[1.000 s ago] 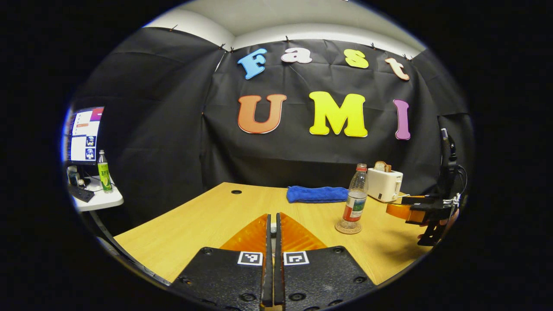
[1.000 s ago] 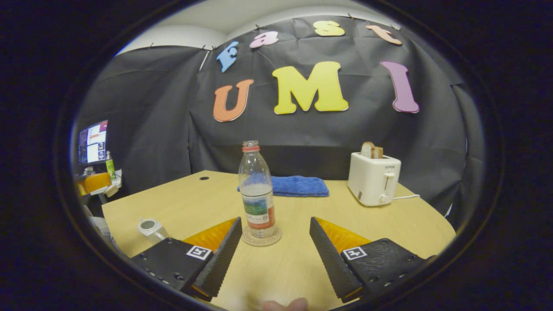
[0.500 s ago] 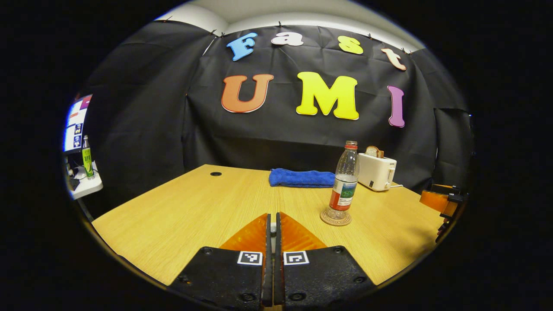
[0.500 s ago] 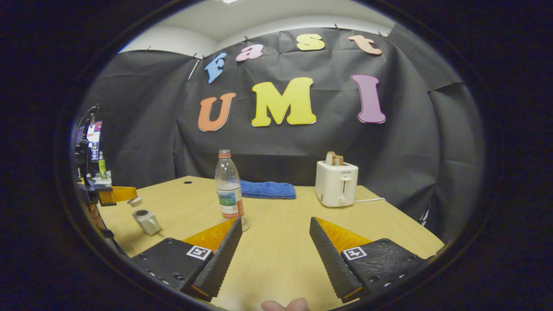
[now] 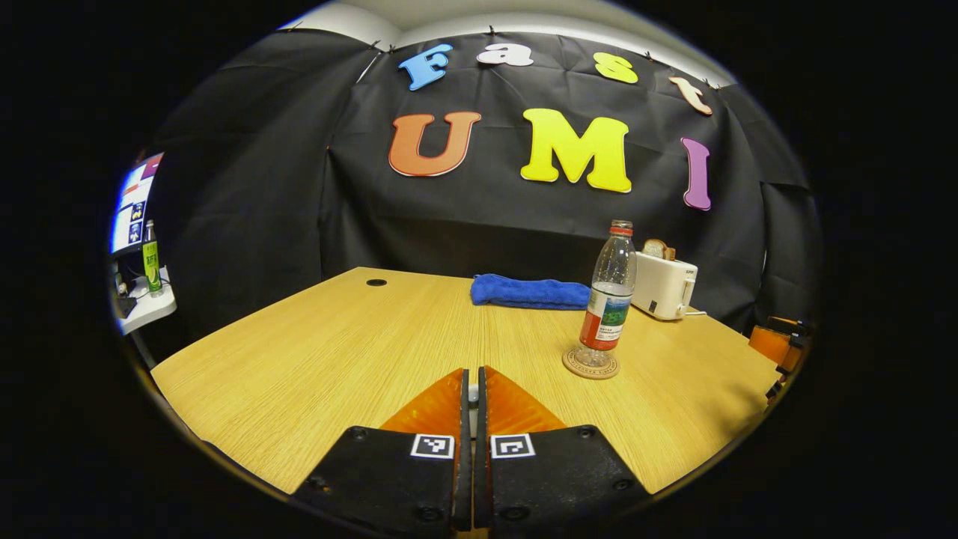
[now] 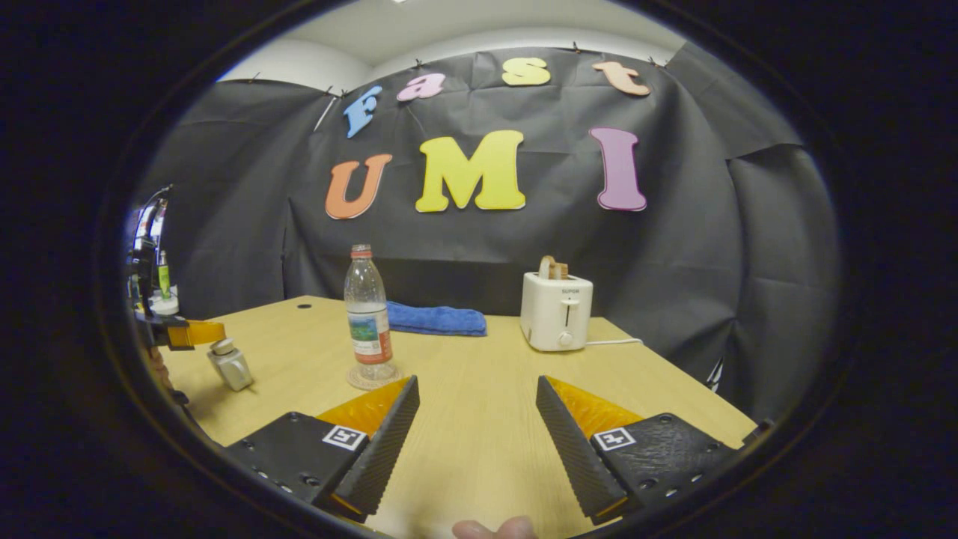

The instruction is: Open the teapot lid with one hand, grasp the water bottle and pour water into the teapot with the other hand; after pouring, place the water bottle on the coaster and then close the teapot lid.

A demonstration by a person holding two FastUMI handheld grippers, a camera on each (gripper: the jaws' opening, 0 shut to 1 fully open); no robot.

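A clear water bottle (image 5: pixel 608 303) with a red-and-green label stands upright on a round coaster (image 5: pixel 590 364); in the right gripper view the bottle (image 6: pixel 367 314) and coaster (image 6: pixel 372 376) are left of centre. My right gripper (image 6: pixel 477 389) is open and holds nothing, well back from the bottle. At the left of that view sits the small grey teapot (image 6: pixel 233 368) with its lid (image 6: pixel 222 346) on top. My left gripper (image 6: pixel 196 332) reaches the lid from the left. In its own view the left gripper (image 5: pixel 470 373) is shut, a small pale piece pinched between the fingers.
A white toaster (image 6: pixel 555 311) with bread in it stands at the back right of the wooden table (image 6: pixel 479 449), and a folded blue cloth (image 6: pixel 435 318) lies behind the bottle. A side desk with a monitor and a green bottle (image 5: pixel 150 258) stands beyond the table's left edge.
The right gripper has drawn back from the bottle and turned right, staying open. The left gripper brought the lid down; the teapot, open a second ago, now has the lid on.
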